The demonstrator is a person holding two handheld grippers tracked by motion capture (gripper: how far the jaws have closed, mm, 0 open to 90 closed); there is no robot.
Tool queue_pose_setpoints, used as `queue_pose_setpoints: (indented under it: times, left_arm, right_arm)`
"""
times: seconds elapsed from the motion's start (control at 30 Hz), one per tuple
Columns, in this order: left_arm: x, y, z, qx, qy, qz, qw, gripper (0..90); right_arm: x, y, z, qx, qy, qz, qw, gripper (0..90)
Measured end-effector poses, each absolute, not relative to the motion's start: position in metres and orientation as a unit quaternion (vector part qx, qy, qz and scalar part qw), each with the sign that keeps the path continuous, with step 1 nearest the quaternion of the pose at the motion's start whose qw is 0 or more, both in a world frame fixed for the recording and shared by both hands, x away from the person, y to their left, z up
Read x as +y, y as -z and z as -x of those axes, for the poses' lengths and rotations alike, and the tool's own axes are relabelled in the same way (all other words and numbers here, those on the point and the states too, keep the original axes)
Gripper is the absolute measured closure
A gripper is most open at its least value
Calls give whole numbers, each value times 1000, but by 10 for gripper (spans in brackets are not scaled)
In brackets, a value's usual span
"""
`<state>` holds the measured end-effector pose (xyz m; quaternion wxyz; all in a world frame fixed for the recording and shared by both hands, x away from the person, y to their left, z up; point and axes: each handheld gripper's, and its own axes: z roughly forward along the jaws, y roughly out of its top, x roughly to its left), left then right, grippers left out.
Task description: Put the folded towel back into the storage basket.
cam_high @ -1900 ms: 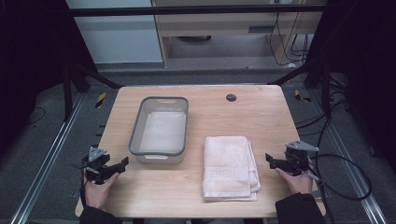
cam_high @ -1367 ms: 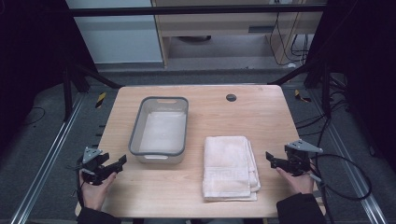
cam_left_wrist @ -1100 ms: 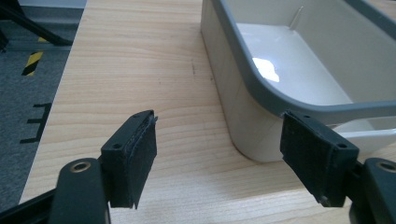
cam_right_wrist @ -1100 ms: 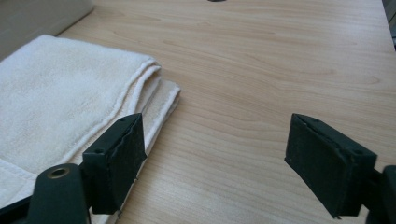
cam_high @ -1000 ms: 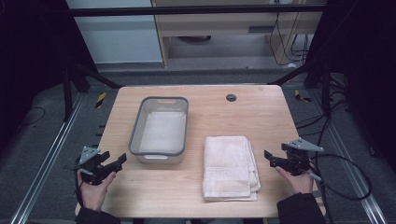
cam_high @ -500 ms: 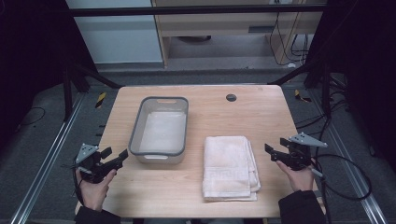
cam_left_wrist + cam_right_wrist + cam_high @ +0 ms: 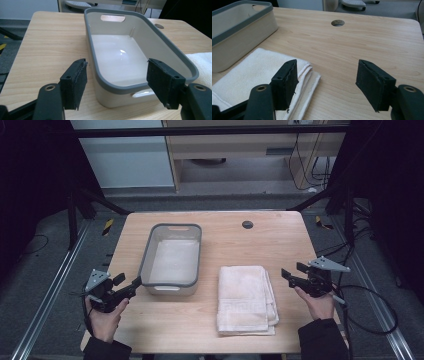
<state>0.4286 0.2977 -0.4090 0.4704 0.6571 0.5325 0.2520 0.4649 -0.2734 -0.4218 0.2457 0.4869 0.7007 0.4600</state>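
High view — left gripper [image 7: 129,287] fingers apart, closing, empty | right gripper [image 7: 291,275] fingers apart, closing, empty

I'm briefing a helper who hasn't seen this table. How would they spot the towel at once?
Start at the wooden table and find the grey-rimmed tub on it. Just right of the tub, toward the person's edge, lies the towel: a white folded cloth, flat and soft, the only fabric thing there.

R gripper [image 7: 325,85] jaws apart, nothing between, over folded towel [image 7: 254,72] corner by bin [image 7: 239,30].
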Motion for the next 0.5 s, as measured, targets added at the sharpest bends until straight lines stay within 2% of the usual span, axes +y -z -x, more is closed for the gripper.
queue_pose_setpoints:
  times: [0.5]
  left_arm:
    - [256,395,-433,493,-246,-682,481,348]
  right_arm:
    - [-265,409,-475,701,-471,-482,233,363]
